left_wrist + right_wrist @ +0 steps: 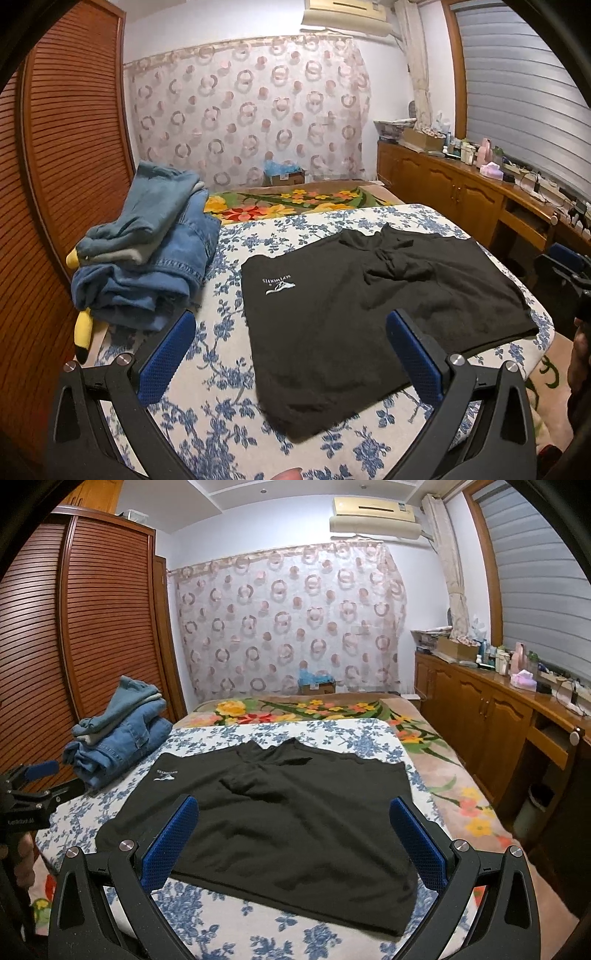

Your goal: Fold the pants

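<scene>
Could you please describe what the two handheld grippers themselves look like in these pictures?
Both match: the left gripper and right gripper have black angular frames with cut-out openings, silver round pivot bolts, and blue fingers with a dotted, textured face. From the right wrist view, the left gripper's black body carries small white lettering, too blurred to read.

Louvered wardrobe [92, 620], patterned curtain [288, 620], wooden cabinets [476, 716]

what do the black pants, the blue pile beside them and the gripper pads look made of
Black pants with a white logo: probably soft matte knit, with no sheen and limp creases. Pile of blue garments: denim, judging by faded wash and stitched seams. Blue gripper pads: likely rubber or plastic, with a fine dimpled grid.
</scene>
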